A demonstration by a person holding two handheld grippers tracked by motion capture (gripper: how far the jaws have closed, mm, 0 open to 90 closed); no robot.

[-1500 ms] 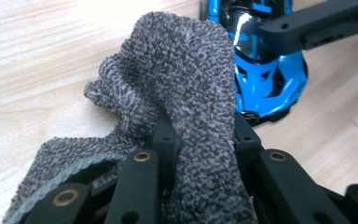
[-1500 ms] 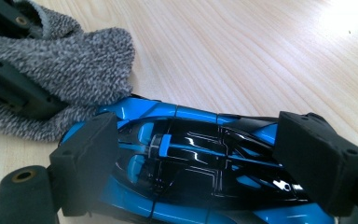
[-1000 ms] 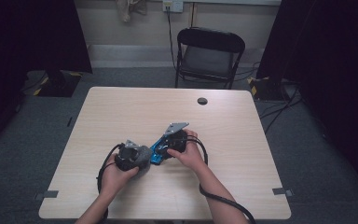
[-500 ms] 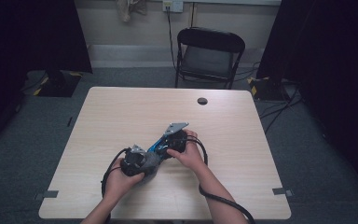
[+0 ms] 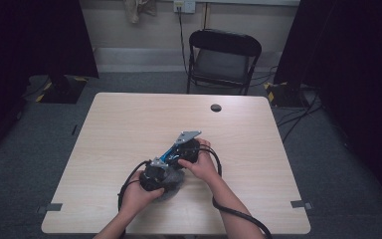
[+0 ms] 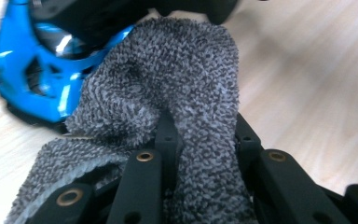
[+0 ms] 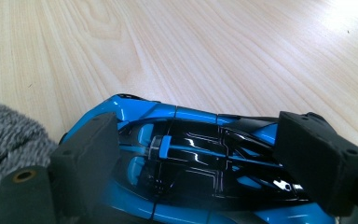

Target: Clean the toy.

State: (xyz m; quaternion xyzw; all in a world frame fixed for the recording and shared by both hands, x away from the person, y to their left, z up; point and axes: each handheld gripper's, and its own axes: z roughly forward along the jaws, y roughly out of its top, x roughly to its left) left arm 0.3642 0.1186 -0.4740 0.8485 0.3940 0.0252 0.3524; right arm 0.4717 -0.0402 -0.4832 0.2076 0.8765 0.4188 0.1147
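Cloth [image 6: 177, 93] and left claw [image 5: 165, 175] have slid rightward against the blue toy car [image 7: 186, 158], left claw pinching the cloth, right claw [image 5: 175, 158] clamped wide across the car.

The toy car [image 5: 171, 153] sits on the table [image 5: 119, 129] near its front edge, the cloth [image 5: 171, 180] touching its near-left end (a chair [image 5: 223, 59] stands behind the table).

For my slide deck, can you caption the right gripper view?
Right gripper clamps a blue toy car on the wooden table, grey cloth alongside.
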